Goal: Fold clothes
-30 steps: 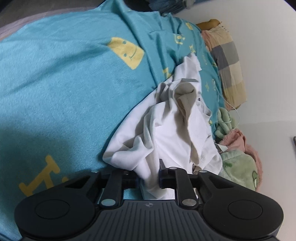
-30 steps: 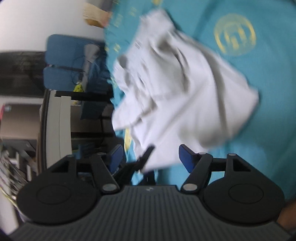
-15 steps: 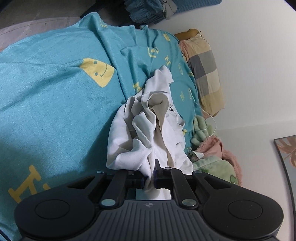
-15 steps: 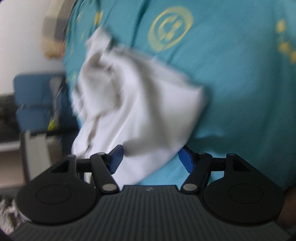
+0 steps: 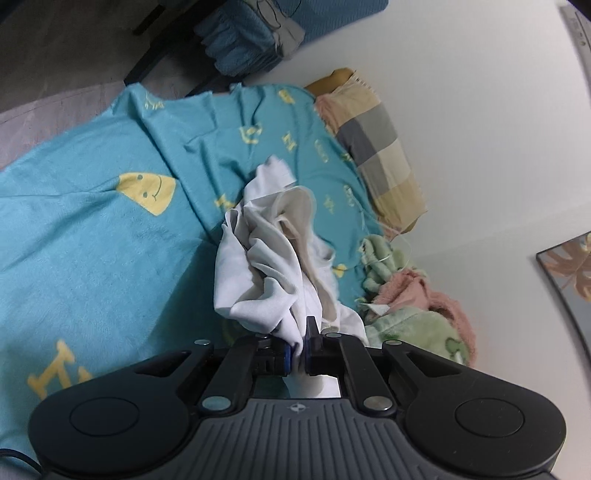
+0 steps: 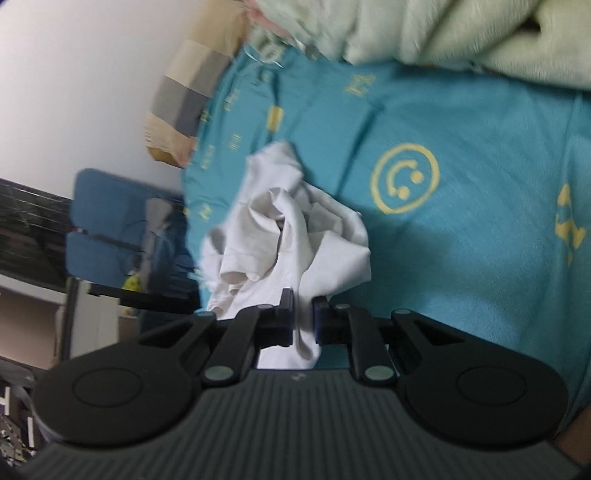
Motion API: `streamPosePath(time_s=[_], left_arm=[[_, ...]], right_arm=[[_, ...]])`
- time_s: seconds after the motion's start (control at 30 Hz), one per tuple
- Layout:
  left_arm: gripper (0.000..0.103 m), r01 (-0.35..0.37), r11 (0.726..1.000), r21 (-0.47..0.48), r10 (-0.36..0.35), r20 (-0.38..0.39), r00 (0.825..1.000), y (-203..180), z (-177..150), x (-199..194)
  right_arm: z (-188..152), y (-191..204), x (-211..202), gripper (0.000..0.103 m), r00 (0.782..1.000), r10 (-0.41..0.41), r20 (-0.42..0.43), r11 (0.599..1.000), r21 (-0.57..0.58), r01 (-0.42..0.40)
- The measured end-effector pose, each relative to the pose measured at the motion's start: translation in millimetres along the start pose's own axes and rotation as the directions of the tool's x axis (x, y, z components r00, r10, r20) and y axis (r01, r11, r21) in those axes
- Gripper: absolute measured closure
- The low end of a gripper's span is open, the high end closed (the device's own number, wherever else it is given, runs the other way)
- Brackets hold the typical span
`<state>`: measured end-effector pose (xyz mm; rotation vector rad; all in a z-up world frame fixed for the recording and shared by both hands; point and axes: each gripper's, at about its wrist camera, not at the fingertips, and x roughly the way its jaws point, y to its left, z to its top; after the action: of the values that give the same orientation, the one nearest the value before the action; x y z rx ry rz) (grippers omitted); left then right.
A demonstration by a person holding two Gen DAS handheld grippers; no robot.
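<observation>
Left wrist view: the left gripper (image 5: 299, 341) sits at bottom centre with its fingers pressed together on a fold of the white garment (image 5: 266, 258). Half a second ago a sliver of gap still showed between them; a second ago they stood wide apart around the cloth. The garment rises in a crumpled heap from the fingers toward mid-frame, lying on the teal blanket (image 5: 92, 251) with its yellow smiley print. A plaid pillow (image 5: 376, 147) lies at upper right against the white wall, and a green and pink fleece bundle (image 5: 413, 306) sits at right, just beside the garment.

Right wrist view: the right gripper (image 6: 303, 317) at lower centre has closed to a narrow gap with white cloth pinched between its fingers; in both earlier frames they were spread wide with the cloth merely lying between. The white garment (image 6: 295, 229) bunches up in mid-frame on the teal blanket (image 6: 480, 258). A blue chair (image 6: 110, 206) stands at left, and pale green fleece (image 6: 443, 33) fills the top right.
</observation>
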<state>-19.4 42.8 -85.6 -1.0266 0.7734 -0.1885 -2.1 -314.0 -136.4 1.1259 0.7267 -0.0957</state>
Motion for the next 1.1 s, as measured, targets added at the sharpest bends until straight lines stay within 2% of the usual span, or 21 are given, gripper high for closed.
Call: streamPosePath(time_s=[0.37, 0.5, 0.57, 0.7, 0.83, 1.1], left_arm=[[0.097, -0.033, 0.999, -0.003, 0.033, -0.029, 0.999, -15, -56, -127], [0.097, -0.028, 1.000, -0.007, 0.028, -0.036, 0.999, -18, -63, -147], [0.097, -0.031, 0.999, -0.019, 0.030, -0.044, 0.999, -21, -55, -139], [0.096, -0.044, 0.999, -0.032, 0.043, -0.050, 0.998, -34, -31, -104], [0.096, -0.068, 0.997, -0.043, 0.065, -0.064, 0.996, -42, 2, -46], [0.095, -0.151, 0.986, 0.064, 0.157, -0.098, 0.983, -19, 56, 77]], right_arm=[[-45, 11, -119, 0.090, 0.999, 0.025, 0.023, 0.993, -0.115, -0.023], [-56, 10, -145, 0.090, 0.999, 0.031, 0.016, 0.992, -0.122, -0.029], [-54, 10, -144, 0.090, 0.999, 0.031, 0.011, 0.993, -0.111, -0.029], [-33, 24, -118, 0.090, 1.000, 0.020, 0.002, 0.996, -0.086, -0.020], [-3, 35, -72, 0.090, 1.000, -0.009, -0.009, 0.999, -0.042, 0.009], [41, 36, 35, 0.089, 0.994, -0.087, -0.062, 0.996, -0.008, 0.086]])
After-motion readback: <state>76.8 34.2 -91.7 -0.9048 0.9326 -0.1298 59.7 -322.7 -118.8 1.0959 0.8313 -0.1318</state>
